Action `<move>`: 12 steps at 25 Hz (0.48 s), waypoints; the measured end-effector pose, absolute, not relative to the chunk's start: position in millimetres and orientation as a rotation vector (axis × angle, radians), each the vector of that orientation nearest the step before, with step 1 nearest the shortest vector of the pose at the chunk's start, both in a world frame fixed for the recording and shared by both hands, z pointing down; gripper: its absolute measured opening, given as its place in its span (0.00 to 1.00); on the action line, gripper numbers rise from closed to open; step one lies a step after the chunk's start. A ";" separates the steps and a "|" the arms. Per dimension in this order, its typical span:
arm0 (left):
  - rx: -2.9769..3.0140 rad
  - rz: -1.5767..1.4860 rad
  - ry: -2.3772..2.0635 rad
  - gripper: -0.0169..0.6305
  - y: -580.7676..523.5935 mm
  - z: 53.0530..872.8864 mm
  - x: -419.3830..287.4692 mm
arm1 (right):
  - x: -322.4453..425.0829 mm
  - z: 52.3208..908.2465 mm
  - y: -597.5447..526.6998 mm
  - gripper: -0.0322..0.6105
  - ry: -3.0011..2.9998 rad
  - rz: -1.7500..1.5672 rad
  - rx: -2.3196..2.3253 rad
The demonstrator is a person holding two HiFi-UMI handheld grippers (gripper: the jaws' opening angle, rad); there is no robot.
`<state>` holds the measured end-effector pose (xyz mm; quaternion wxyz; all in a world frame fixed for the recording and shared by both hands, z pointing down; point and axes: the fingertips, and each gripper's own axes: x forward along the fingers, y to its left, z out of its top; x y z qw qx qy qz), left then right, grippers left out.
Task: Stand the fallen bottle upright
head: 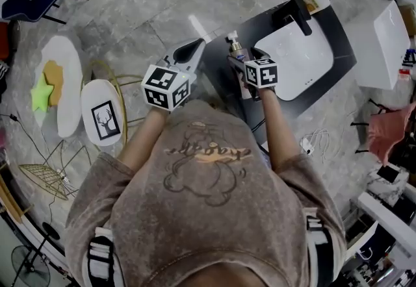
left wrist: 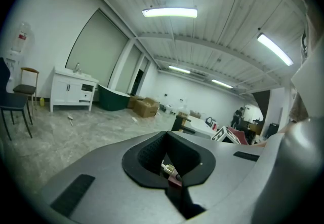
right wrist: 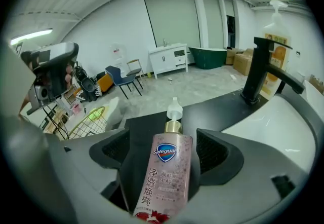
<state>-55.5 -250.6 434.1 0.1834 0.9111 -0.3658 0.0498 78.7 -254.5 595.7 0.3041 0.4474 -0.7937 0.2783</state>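
A pink Safeguard pump bottle (right wrist: 166,172) lies along the line of my right gripper (right wrist: 167,143), its white pump pointing away over the black counter (right wrist: 223,109). The jaws stand wide open on either side of it, with a gap at each pad. In the head view the bottle (head: 234,47) shows just ahead of the right gripper (head: 242,62). My left gripper (head: 195,47) hangs to the left of the bottle, off the counter's edge, with its fingertips together. Its own view shows the left gripper (left wrist: 166,134) shut and empty, with the pump head (left wrist: 169,170) glimpsed through the hollow.
A black faucet (right wrist: 259,68) stands over a white basin (head: 300,58) set in the counter. Another pump bottle (right wrist: 276,25) stands behind the faucet. A white cabinet (head: 383,36) is to the right. On the floor at left are white oval tables (head: 62,84) and a gold wire frame (head: 110,81).
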 end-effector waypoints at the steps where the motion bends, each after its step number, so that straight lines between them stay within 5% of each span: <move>1: 2.563 0.139 -1.040 0.05 -251.7 435.2 -57.8 | 78.6 601.2 -255.4 0.66 -2.093 0.744 1.180; 12: 2.523 0.151 -1.094 0.05 -257.9 444.8 -70.4 | 86.3 641.8 -258.7 0.66 -1.988 0.817 1.165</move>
